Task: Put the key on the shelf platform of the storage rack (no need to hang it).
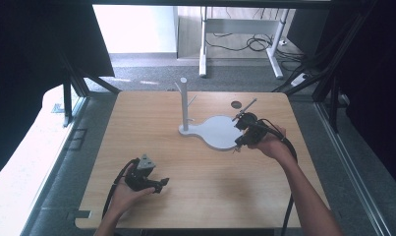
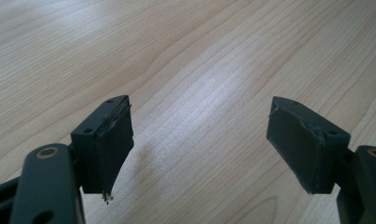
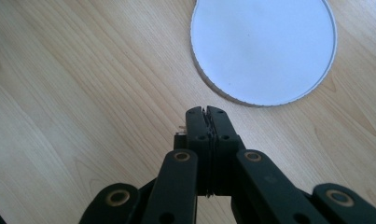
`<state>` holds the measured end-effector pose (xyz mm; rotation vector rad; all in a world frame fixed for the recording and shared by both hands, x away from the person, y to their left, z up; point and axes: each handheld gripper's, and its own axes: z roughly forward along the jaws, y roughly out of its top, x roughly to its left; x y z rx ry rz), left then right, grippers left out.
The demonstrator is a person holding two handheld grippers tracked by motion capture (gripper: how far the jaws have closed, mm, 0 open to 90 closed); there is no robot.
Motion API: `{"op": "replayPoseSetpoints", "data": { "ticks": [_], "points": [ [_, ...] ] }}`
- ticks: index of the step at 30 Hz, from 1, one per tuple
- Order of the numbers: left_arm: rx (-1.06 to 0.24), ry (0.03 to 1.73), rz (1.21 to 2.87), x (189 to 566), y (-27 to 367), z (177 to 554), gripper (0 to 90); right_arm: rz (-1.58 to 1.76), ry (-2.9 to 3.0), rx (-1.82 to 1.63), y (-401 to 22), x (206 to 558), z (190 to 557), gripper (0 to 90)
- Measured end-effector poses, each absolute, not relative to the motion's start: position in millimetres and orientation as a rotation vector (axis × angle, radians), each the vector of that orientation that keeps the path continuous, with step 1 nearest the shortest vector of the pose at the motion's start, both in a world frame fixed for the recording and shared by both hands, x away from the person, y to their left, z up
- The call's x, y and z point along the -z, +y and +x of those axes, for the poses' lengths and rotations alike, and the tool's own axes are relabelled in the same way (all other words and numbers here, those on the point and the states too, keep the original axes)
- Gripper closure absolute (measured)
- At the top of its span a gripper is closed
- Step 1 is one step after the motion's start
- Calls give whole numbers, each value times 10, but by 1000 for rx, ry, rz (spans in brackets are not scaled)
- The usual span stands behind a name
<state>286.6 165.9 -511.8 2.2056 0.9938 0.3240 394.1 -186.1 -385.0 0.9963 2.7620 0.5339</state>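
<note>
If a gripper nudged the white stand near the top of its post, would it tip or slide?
Probably slide or rock rather than topple: the white stand has a wide flat base spreading right of the slim upright post. It looks like rigid plastic, so likely stiff and light. The smooth wooden table would offer little grip.

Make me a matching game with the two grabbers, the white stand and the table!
Things:
1. left gripper
2. right gripper
3. white stand
4. table

States:
A. light wood with grain lines
B. jaws wide apart, nothing between them
C. upright post on a flat round-ended base
D. jaws pressed together

Pairs: 1-B, 2-D, 3-C, 4-A
</note>
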Motion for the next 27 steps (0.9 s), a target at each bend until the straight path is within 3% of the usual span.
{"op": "replayPoseSetpoints", "data": {
  "ticks": [27],
  "points": [
    [-320,997,2205,5121,1669,2871,229,1030,2750,-558,-1771,3785,4158,896]
  ]
}}
